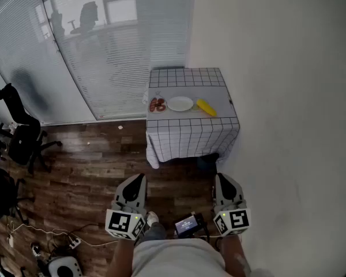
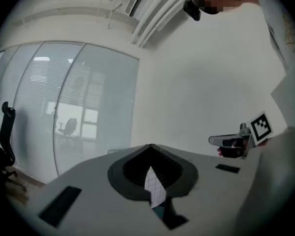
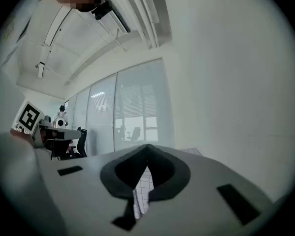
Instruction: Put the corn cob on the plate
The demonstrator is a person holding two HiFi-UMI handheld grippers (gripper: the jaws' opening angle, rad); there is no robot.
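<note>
Nothing of the task is seen to be done yet. The corn cob (image 1: 206, 107) is lying on the tabletop (image 1: 219, 94), just beside the right edge of the white plate (image 1: 180, 103) and not on it, and the plate is bare. A reddish item of food (image 1: 157, 104), too small to be named, is set at the plate's other side. All of the work is judged to be left: the approach, the grasp, the lift and the placing. The left gripper (image 1: 136, 182) and the right gripper (image 1: 223, 181) are held low, close to the person's body and above the wooden floor (image 1: 86, 154), well apart from the tabletop. In both gripper views the jaws are seen pressed together with nothing between them. Only a sliver of the checked cloth (image 1: 190, 137) is glimpsed past them. The corn cob is thus found far ahead of both pairs of jaws, more to the right gripper's side.
</note>
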